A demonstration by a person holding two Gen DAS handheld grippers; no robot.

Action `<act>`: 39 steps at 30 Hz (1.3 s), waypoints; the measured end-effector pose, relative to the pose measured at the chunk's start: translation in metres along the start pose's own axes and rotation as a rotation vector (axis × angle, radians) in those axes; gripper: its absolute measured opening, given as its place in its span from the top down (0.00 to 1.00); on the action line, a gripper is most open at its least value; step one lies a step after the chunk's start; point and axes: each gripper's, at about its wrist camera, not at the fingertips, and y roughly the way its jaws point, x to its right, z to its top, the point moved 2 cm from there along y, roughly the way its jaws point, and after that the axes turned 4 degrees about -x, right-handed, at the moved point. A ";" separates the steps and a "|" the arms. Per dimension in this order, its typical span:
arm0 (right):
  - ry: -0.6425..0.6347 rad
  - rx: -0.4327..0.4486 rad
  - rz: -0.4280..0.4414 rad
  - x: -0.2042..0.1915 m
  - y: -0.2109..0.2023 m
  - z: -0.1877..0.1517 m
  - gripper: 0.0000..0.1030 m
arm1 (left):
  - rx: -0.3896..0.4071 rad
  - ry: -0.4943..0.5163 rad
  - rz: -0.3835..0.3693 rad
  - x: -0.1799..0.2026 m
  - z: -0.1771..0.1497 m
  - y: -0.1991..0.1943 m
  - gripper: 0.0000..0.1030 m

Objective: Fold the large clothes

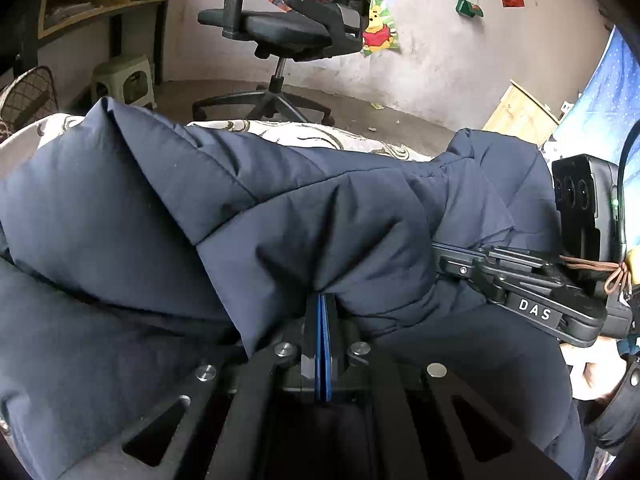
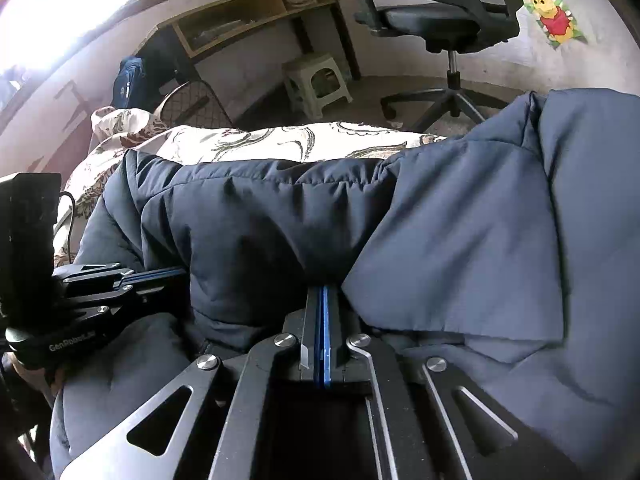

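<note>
Left wrist: "DAS" on right gripper [image 1: 436, 250], clamped on navy jacket [image 1: 280, 208].

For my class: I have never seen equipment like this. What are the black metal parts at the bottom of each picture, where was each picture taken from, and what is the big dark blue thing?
No robot here: a person carries a hand-held pair of tongs in each hand, each with a wide-angle camera looking along its two fingers. One picture is from the left tongs, the other from the right tongs; each also shows the other tool at its edge.

The dark blue thing is a padded navy jacket lying on a bed with a cream patterned bedspread. Both tongs are closed, each pinching a fold of the jacket, apparently to fold it.

Behind stand an office chair, a green plastic stool and a wooden desk.
</note>
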 end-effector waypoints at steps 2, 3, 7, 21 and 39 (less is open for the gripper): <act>0.007 0.007 0.015 0.003 -0.001 -0.001 1.00 | 0.012 0.005 0.009 0.003 -0.002 -0.001 0.97; 0.013 0.013 0.028 0.006 -0.003 -0.002 1.00 | 0.018 0.006 0.010 0.004 -0.003 -0.002 0.97; 0.052 0.042 0.101 0.016 -0.009 -0.007 1.00 | 0.050 0.008 0.015 0.007 -0.009 -0.007 0.97; 0.183 0.213 0.149 0.032 -0.086 -0.045 0.57 | 0.161 0.056 0.351 0.044 -0.021 -0.078 0.51; 0.057 0.380 -0.063 -0.014 -0.248 -0.075 0.10 | 0.446 -0.032 0.410 0.088 -0.076 -0.252 0.00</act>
